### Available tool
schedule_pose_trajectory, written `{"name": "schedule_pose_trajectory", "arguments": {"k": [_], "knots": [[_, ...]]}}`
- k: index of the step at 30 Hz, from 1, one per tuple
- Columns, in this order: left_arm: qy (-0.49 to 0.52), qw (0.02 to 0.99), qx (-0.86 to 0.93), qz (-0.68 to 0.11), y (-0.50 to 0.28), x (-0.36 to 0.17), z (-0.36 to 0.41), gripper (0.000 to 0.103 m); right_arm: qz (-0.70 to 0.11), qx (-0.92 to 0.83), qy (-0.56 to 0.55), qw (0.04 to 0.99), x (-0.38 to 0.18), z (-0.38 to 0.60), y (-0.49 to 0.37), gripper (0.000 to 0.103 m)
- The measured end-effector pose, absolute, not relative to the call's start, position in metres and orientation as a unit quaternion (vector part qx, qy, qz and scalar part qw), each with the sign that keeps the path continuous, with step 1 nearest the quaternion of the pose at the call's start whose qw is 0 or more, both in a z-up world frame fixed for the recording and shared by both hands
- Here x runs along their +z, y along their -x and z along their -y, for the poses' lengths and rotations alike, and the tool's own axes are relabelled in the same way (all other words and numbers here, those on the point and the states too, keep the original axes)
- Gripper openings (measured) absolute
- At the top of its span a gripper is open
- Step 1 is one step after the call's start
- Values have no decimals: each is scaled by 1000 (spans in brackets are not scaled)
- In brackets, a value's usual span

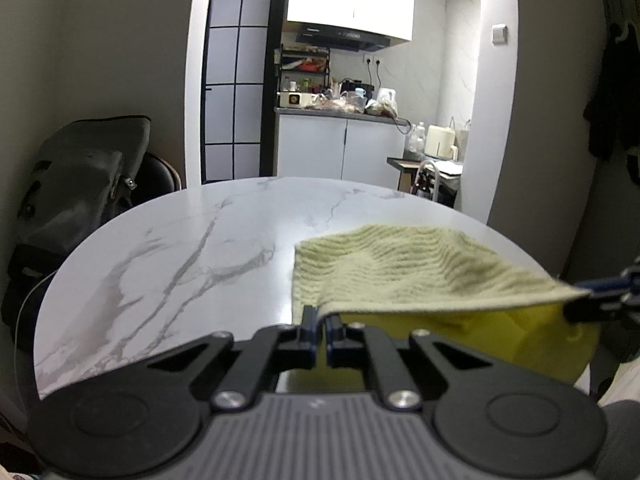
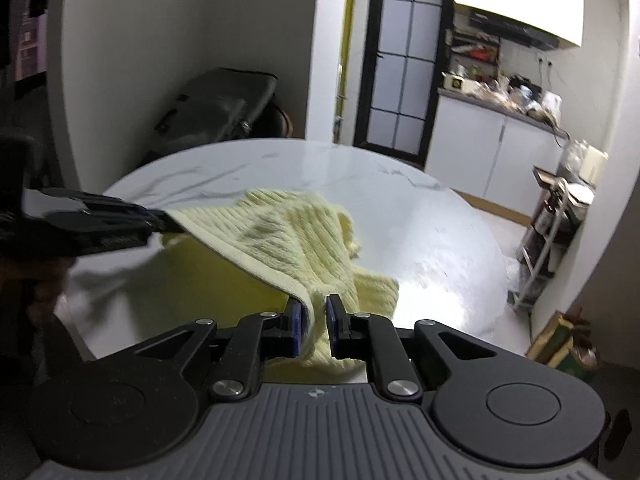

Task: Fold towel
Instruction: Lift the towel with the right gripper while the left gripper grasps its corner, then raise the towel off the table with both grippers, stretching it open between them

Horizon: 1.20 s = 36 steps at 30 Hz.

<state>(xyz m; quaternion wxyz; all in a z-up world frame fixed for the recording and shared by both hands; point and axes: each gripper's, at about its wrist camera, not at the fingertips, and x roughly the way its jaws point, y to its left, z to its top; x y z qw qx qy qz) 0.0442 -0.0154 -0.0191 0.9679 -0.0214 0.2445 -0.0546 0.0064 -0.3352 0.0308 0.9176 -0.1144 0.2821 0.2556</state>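
Left wrist view shows our left tongs [image 1: 322,334] and right tongs [image 2: 314,328] each clenched on a near corner of the pale green towel [image 1: 404,268], lifted mid-fold above the marble surface [image 1: 180,248], far edge resting, not yet folded flat.

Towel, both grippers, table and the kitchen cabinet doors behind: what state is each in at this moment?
Towel: near edge lifted off the table, far part resting on it, not yet folded.
Left gripper: shut on the towel's near-left corner.
Right gripper: shut on the towel's near-right corner.
Marble table: bare apart from the towel.
Kitchen cabinet doors: closed.
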Motion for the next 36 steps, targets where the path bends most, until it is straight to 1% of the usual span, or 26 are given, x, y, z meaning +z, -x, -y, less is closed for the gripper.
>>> {"name": "schedule_pose_trajectory", "arguments": {"k": [5, 7, 9, 10, 12, 14, 16, 31, 36], "knots": [[33, 970, -52, -236, -40, -16, 12, 4, -297, 234, 108, 920, 25, 339, -14, 15], [35, 970, -54, -233, -39, -14, 12, 4, -306, 232, 87, 919, 23, 339, -16, 16], [31, 970, -51, -234, -40, -15, 13, 4, -321, 237, 69, 914, 19, 338, -17, 21], [30, 970, -51, -235, -40, -15, 14, 4, -324, 238, 66, 913, 17, 339, -17, 26], [29, 970, -52, -235, -40, -15, 14, 4, -332, 239, 55, 911, 13, 338, -16, 30], [29, 970, -53, -235, -40, -15, 13, 4, -342, 241, 38, 907, 9, 337, -15, 37], [30, 970, -53, -235, -39, -16, 13, 4, -350, 242, 25, 905, 5, 337, -14, 40], [38, 973, -47, -224, -27, -15, 10, 4, -371, 242, 11, 897, 3, 337, 3, 41], [40, 973, -53, -220, -24, -14, 10, 4, -378, 237, -13, 895, -5, 334, 1, 41]]}}
